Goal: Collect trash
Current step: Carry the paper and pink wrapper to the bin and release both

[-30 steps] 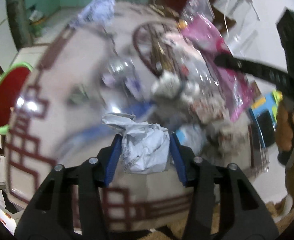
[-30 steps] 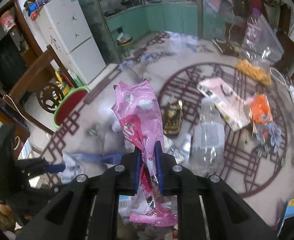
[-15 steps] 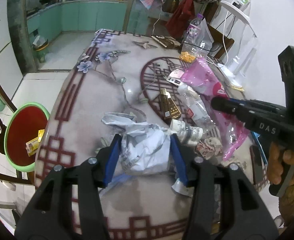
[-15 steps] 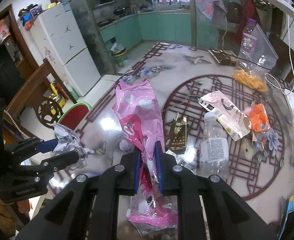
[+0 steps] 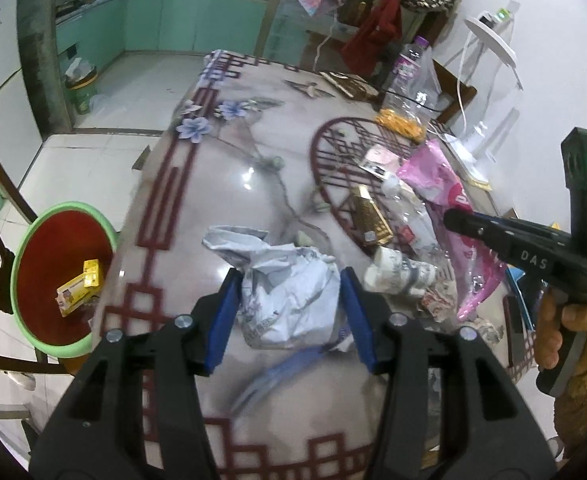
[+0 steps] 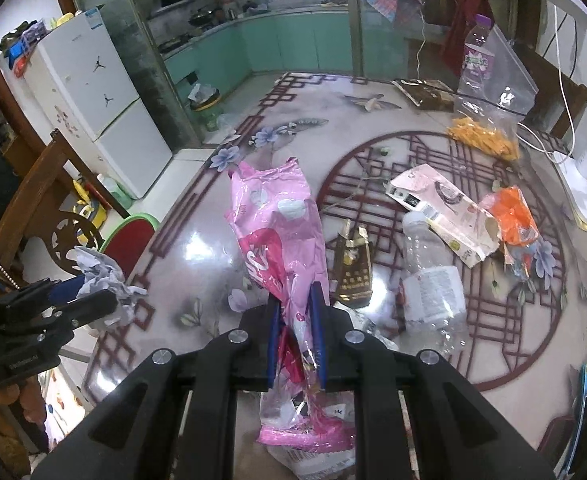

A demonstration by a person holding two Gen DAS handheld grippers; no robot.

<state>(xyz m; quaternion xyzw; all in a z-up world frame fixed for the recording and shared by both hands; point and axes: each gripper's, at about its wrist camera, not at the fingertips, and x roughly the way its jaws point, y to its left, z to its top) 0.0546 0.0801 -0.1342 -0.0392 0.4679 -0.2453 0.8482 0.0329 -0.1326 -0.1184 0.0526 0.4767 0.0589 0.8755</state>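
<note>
Only the left wrist view showed yellow boxes (image 5: 78,288) inside the red bin (image 5: 59,276). The left claw (image 5: 289,300) gripped crumpled paper (image 5: 289,292) above the counter (image 5: 229,184); the right claw (image 6: 296,320) pinched a pink bag (image 6: 281,232).

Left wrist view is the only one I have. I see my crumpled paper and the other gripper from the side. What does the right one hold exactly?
Observer: The right gripper is shut on a pink plastic bag, which hangs below the jaws too.
Operator: Which trash lies behind that bag on the table?
Observer: An orange wrapper lies beside a torn pink-white carton, right of the clear bottle.
Operator: What stands near the red bin?
Observer: A carved wooden chair stands beside the red bin, with a white fridge beyond.
</note>
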